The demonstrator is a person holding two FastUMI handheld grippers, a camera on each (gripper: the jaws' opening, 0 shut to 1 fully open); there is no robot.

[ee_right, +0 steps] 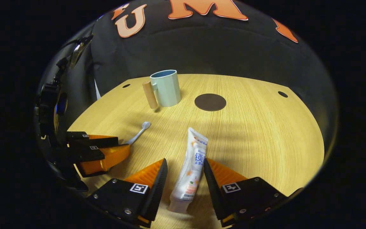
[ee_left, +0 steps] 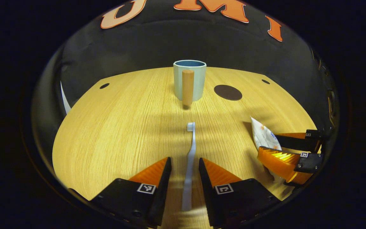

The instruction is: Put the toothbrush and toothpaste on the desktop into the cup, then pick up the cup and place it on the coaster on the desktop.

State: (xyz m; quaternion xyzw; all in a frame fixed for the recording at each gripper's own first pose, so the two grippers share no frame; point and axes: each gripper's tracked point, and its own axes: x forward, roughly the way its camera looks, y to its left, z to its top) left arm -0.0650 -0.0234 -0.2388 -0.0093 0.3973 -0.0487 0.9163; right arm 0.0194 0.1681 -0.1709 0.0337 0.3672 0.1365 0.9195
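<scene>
While both items lie flat on the counter (ee_left: 113, 127), left tool (ee_left: 185, 171) straddles toothbrush (ee_left: 190, 156) w/ fingers spread, not pinching. Right tool (ee_right: 185, 173) likewise brackets toothpaste (ee_right: 192, 162), spread, prob. lining up grabs. Cup (ee_left: 189, 79) and coaster (ee_left: 227, 92) sit upper-center, apart.
</scene>
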